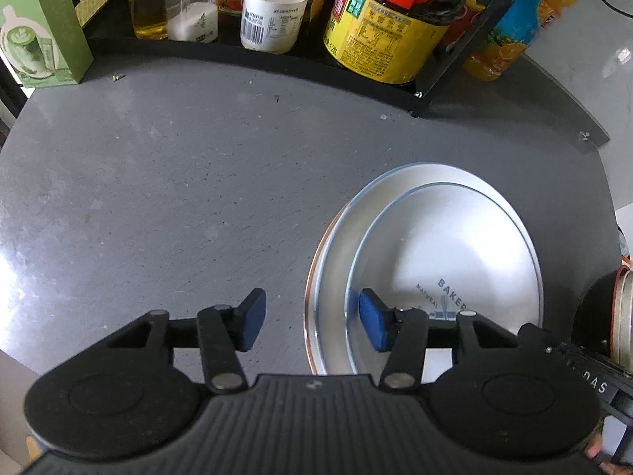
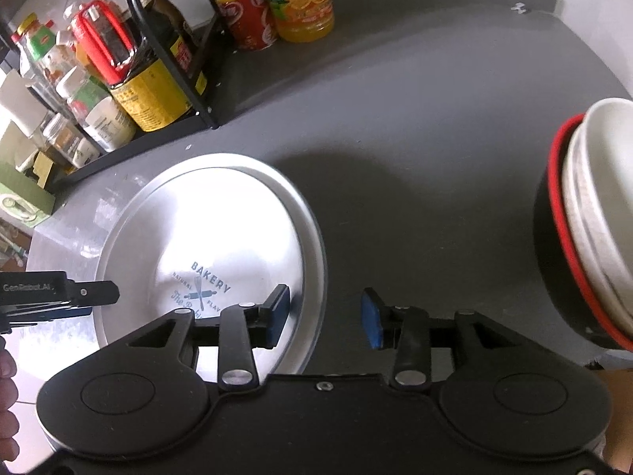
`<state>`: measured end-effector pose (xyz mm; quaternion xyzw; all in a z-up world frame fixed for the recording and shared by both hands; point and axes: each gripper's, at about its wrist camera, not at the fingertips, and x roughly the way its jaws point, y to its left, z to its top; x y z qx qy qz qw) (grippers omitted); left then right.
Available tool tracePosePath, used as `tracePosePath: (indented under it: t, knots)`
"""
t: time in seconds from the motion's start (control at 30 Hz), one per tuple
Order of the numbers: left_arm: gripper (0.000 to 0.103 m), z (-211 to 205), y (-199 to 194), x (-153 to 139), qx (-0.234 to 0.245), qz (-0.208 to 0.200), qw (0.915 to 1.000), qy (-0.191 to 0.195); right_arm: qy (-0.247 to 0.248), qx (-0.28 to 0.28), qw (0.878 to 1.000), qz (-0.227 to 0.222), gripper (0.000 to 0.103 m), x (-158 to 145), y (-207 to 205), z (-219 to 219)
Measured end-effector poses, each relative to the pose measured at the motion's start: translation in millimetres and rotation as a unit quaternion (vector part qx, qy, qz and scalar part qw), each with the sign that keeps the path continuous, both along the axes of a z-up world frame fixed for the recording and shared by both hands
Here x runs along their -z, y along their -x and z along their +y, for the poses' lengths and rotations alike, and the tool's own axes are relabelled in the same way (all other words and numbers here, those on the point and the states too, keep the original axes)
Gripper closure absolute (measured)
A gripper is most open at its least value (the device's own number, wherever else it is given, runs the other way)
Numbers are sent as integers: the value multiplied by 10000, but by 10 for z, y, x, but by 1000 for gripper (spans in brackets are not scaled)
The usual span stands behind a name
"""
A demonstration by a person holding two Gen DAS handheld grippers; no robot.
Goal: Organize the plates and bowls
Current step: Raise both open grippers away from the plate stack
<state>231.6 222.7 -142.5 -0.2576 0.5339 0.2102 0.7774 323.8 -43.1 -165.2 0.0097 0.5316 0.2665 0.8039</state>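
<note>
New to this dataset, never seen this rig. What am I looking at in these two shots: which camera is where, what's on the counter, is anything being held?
No robot arm here: a person holds one two-finger gripper in each hand, and each carries a fisheye camera that looks along its fingers.

The left wrist view shows the left gripper, open, with one blue pad over the white plate printed BAKERY, which lies on a larger white plate. Nothing is held.

The right wrist view shows the right gripper, also open and empty, at the other edge of the same plates. At its right edge is a stack of white bowls in a black bowl with a red rim.

All of it sits on a grey counter. Behind is a black rack of bottles and jars.
</note>
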Motion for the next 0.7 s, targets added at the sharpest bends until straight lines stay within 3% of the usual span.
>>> tracePosePath:
  t: [0.27, 0.43, 0.5, 0.57, 0.7]
  knots:
    - [46, -94, -18, -205, 331, -250, 9990, 175, -198, 266, 9993, -154, 36, -191, 92, -138]
    - [31, -233, -29, -409, 411, -579, 9975, -31, -249, 281, 9988, -310, 22, -279, 155, -231]
    - [30, -332, -50, -477, 581, -682, 9958, -204, -346, 313, 9983, -354, 18, -312, 164, -299]
    - [30, -457, -95, -548, 873, -758, 9923, -441, -503, 324, 9975, -377, 6, -337, 169, -388]
    - [28, -633, -149, -632, 1129, -843, 9888, -497, -730, 290, 9959, -439, 3, -348, 189, -598]
